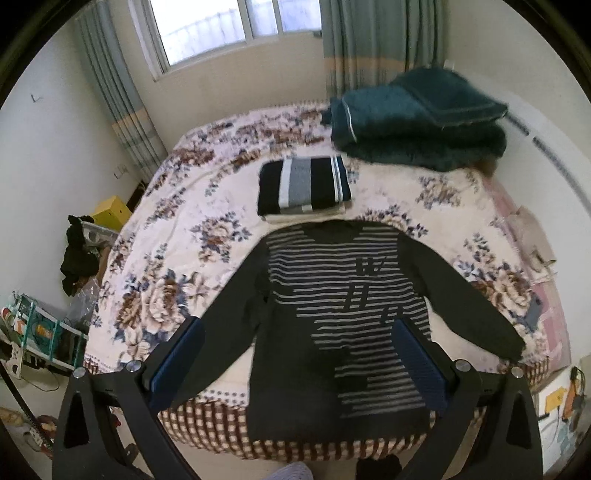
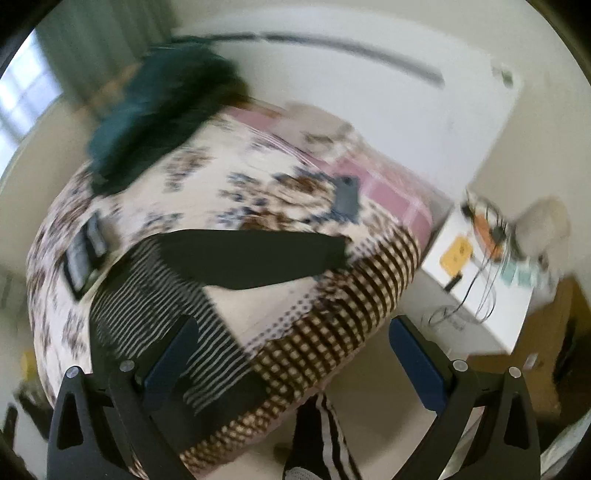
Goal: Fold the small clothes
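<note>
Daylight pours in from the far window (image 1: 225, 26), which is blown out white, so the left wrist view is bright and mostly sharp. Right wrist view is badly motion-smeared, and both bend hard at the dark fisheye edges.

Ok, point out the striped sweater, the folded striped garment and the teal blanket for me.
striped sweater (image 1: 343, 295), left wrist view, on its chest stripes.
folded striped garment (image 1: 304, 184), left wrist view, on its grey middle band.
teal blanket (image 1: 417, 118), left wrist view, on its top fold.
</note>
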The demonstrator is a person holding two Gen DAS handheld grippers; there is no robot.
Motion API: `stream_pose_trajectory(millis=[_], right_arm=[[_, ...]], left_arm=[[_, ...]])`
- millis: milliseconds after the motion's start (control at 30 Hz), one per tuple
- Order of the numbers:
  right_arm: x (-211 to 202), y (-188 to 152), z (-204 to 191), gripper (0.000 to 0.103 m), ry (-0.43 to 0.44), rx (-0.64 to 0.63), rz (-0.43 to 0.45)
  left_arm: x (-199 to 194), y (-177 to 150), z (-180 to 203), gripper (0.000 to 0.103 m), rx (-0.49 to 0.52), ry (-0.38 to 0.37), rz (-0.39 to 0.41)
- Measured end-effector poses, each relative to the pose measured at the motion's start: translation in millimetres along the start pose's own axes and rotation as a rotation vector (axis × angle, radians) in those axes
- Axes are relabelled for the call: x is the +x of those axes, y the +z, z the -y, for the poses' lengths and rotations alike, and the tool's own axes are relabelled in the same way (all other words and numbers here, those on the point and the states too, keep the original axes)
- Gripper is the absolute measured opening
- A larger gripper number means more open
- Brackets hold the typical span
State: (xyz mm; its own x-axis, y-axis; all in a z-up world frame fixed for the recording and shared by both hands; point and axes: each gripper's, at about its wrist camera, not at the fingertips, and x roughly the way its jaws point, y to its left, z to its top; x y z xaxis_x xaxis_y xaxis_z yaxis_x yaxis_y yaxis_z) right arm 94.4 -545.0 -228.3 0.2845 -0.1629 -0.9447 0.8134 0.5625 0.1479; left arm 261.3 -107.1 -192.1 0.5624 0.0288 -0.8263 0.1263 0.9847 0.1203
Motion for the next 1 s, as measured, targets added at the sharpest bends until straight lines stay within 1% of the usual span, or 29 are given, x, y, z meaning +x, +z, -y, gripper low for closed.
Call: stream_pose_trajectory(millis=[33,67,133,167,233,267,333,400,500,533,567,600,633,667,700,733,767,800,900,967,1000], right_arm=[[27,12,12,0.103,0.000,0.028,-0.023],[64,27,27,0.101,-0.010,0.059,-0.054],[123,47,49,0.096,-0.030,0.097,-0.105],[162,56,62,0.095,-0.039,0.124,-0.142],[226,70,81,0.095,-0.048,0.165,-0.183],[247,71,84,0.095,-0.057,0.176,-0.197],[311,82,97,0.095,-0.084,0.184,-0.232],[358,87,105,0.095,-0.099,0.186,-0.259],[424,89,111,0.095,-0.098,0.171,-0.315],[438,89,110,0.095,-0.097,0.163,-0.333],[453,89,107,0.086,-0.075,0.148,-0.347],[458,88,102,0.067,-0.060,0.127,-0.353],[460,87,95,0.057,-0.048,0.100,-0.348],[457,88,85,0.027,-0.040,0.046,-0.324],[452,89,78,0.004,-0.047,0.008,-0.308],[445,92,72,0.004,-0.044,-0.015,-0.280],[431,100,70,0.004,-0.046,-0.035,-0.231],[420,108,72,0.003,-0.046,-0.032,-0.193],[394,137,91,0.003,-0.031,0.029,-0.101],[393,149,98,0.003,-0.042,0.040,-0.090],[402,154,100,0.004,-0.047,0.045,-0.113]], left_arm=[[20,6,14,0.103,0.001,0.021,-0.016],[40,10,25,0.103,-0.003,0.035,-0.038],[76,14,45,0.103,-0.016,0.031,-0.074],[95,15,56,0.103,-0.018,0.028,-0.093],[140,12,79,0.103,-0.010,0.032,-0.131],[160,10,88,0.103,-0.001,0.036,-0.146],[203,2,108,0.103,0.020,0.053,-0.174],[249,-7,128,0.103,0.043,0.072,-0.210],[295,-18,143,0.103,0.063,0.090,-0.253],[313,-19,150,0.103,0.069,0.091,-0.263],[325,-22,155,0.103,0.077,0.097,-0.271],[334,-23,160,0.103,0.084,0.097,-0.277],[344,-22,165,0.103,0.095,0.095,-0.283],[351,-21,170,0.103,0.107,0.096,-0.287],[355,-21,174,0.103,0.117,0.094,-0.290],[357,-20,177,0.103,0.124,0.089,-0.288],[358,-19,179,0.103,0.128,0.084,-0.284],[361,-12,186,0.103,0.129,0.078,-0.273],[361,-8,191,0.103,0.124,0.049,-0.268],[362,-8,193,0.103,0.122,0.037,-0.266],[365,-7,196,0.103,0.122,0.033,-0.265]])
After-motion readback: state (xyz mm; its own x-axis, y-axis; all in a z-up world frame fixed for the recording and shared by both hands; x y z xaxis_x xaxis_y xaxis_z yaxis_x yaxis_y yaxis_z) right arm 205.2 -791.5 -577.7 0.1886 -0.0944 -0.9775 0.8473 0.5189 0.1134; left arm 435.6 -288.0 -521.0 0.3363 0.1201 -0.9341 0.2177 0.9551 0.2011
